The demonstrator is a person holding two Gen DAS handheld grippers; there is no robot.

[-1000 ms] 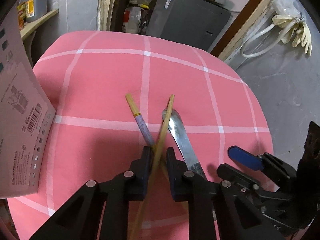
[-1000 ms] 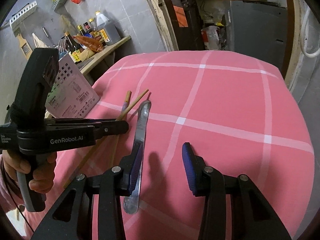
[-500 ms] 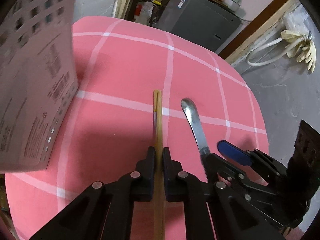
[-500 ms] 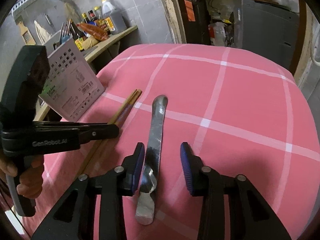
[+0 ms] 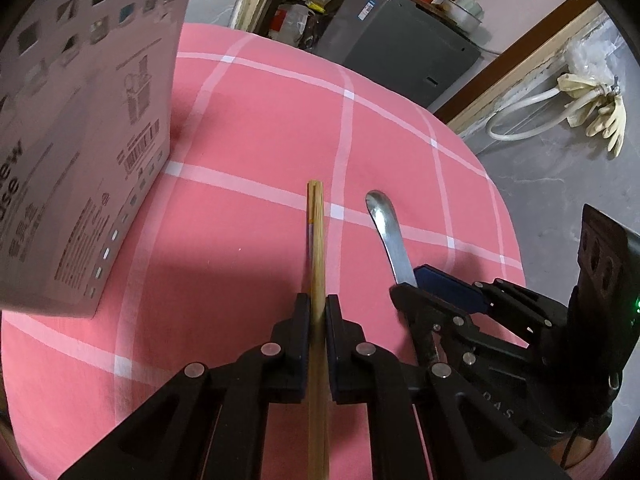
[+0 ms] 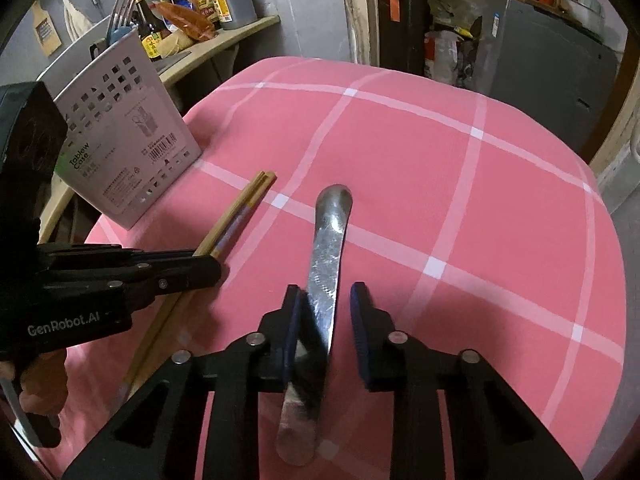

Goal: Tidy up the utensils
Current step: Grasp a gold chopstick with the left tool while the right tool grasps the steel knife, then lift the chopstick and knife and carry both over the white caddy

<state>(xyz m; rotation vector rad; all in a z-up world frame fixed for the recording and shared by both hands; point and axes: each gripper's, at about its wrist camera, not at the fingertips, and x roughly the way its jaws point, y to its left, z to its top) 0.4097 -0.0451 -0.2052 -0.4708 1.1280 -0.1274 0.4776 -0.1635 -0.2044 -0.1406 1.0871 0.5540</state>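
Wooden chopsticks (image 5: 318,248) sit clamped in your left gripper (image 5: 318,312) at lower centre, while your right gripper (image 6: 324,312) is closing around the knife (image 6: 328,248), right pad not yet touching.

Dim indoor light falls on the pink tablecloth (image 5: 248,140); soft shadows spread beneath the tools, the metal spoon (image 6: 330,248) glints, fisheye bending and black corners frame both sharp views
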